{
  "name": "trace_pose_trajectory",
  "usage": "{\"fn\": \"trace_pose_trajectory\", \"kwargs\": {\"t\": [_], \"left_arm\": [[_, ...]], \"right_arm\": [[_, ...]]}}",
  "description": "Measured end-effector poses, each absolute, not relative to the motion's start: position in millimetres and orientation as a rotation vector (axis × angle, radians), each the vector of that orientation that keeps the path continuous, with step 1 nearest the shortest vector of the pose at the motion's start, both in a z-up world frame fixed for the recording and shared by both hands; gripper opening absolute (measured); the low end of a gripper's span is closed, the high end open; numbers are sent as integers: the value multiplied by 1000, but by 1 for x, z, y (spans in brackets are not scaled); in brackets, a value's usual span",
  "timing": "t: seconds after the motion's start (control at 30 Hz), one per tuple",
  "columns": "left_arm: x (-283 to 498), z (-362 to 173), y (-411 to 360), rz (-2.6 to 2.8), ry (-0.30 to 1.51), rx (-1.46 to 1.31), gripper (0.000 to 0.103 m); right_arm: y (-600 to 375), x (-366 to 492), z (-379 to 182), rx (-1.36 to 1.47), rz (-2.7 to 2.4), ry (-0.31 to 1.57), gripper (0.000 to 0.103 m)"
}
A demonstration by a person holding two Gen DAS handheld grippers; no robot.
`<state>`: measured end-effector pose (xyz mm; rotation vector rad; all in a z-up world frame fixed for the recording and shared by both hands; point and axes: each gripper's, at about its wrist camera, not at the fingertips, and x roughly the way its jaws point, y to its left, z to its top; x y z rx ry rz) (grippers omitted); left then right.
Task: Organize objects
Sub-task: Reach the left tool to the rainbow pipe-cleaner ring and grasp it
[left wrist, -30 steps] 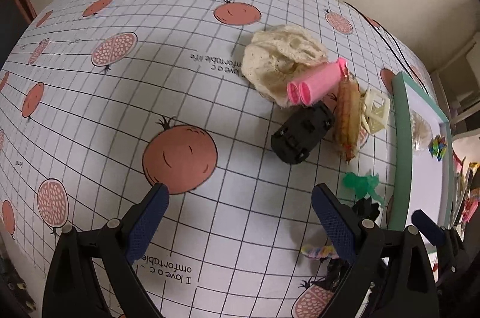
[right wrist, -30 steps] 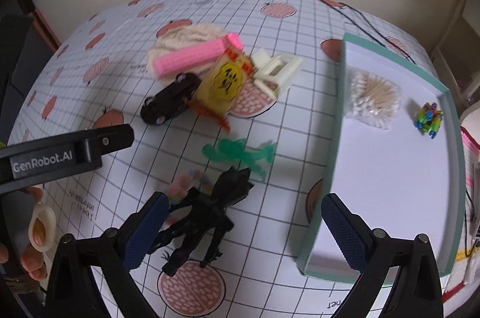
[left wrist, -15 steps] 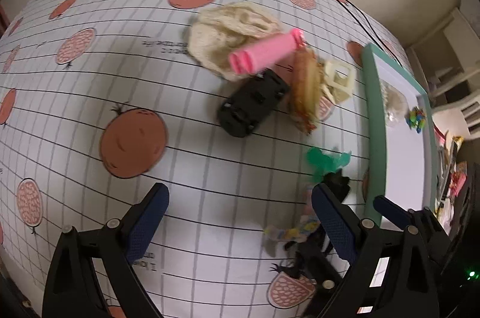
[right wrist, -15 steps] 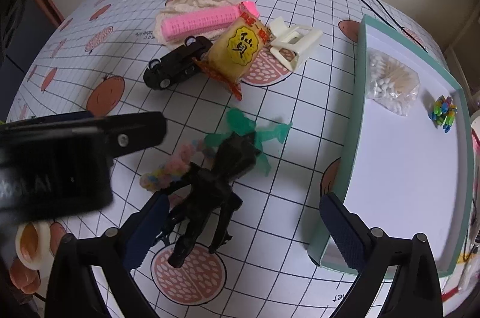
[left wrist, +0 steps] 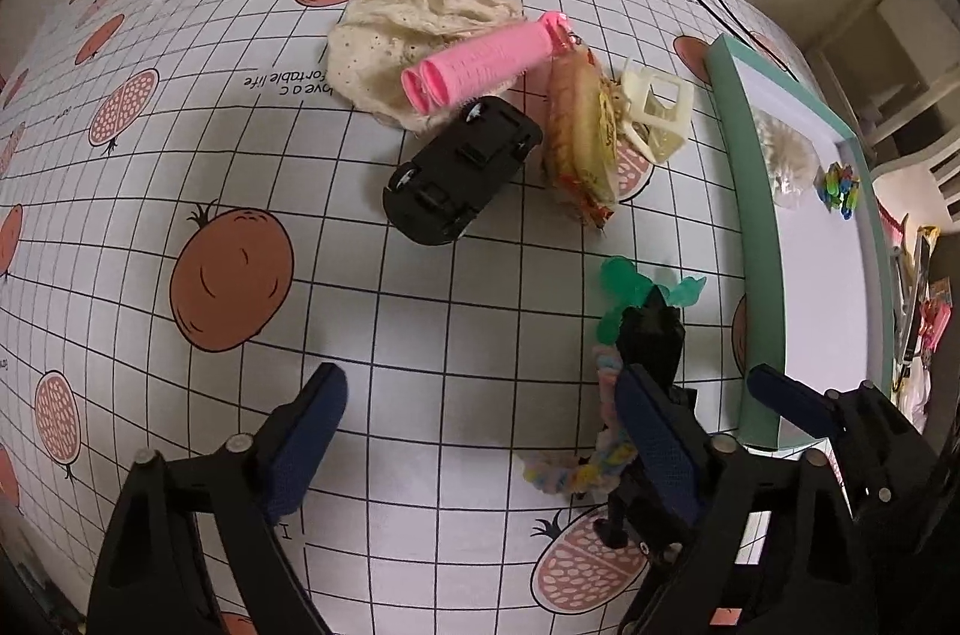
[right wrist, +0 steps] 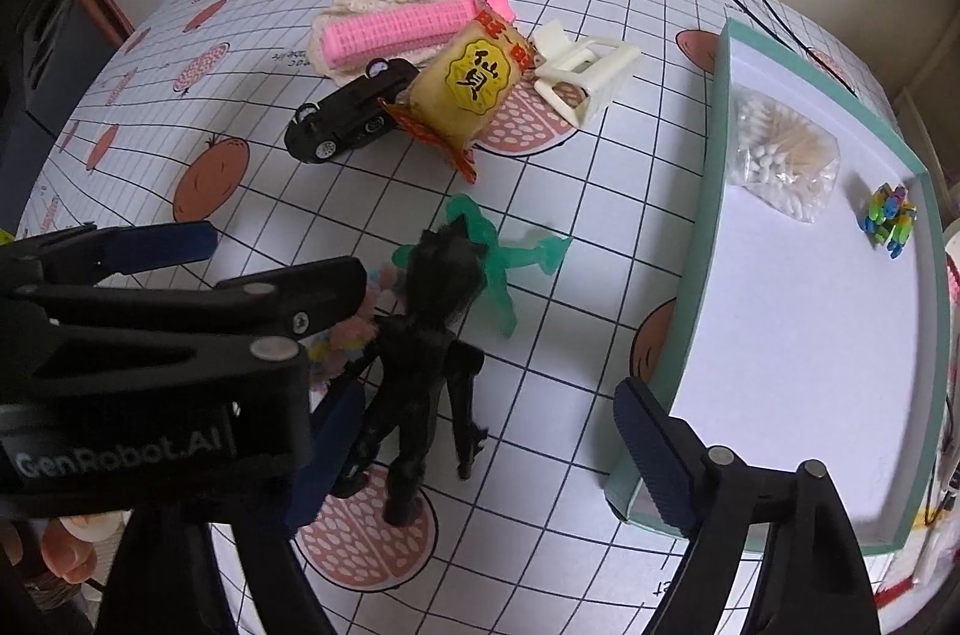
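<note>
Both grippers hung above the tablecloth with jaws spread wide and nothing held. The right gripper straddled the black figure, which lay on its back near the front edge beside the green-walled tray, so it looked like the next thing to go in. The left gripper hovered just beside it, seemingly to stay clear. A green rubbery toy and a pastel fuzzy band lay partly under the figure. Toward the far edge a black toy car, pink hair roller, cream cloth, cream clip and snack packet sat clustered, unsorted. Cotton swabs and a small multicoloured piece already lay in the tray. The packet bore Chinese characters; the cloth read "comfortable life"; the left gripper's body read "GenRobot.AI".
</note>
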<state>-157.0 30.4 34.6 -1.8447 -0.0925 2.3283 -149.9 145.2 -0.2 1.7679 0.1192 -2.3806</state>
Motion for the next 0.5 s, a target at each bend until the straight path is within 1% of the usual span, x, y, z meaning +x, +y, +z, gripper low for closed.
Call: {"fn": "trace_pose_trajectory", "kwargs": {"t": [0.07,0.2,0.27,0.33,0.47,0.5], "left_arm": [[-156,35,30,2331,-83,-1842,84],[-157,37,27,2330,-90,-1836,79],[-156,36,27,2336,-79,-1839,72],[-155,35,26,2325,-83,-1844,68],[-154,37,28,2320,-82,-1828,66],[-153,37,28,2315,-91,-1827,66]], "right_arm": [[145,-147,0,1768,-2383,127,81],[149,-145,1,1766,-2382,112,77],[148,-146,1,1766,-2385,108,75],[150,-146,1,1767,-2381,96,72],[152,-146,1,1771,-2360,53,65],[151,-146,1,1772,-2358,52,62]]}}
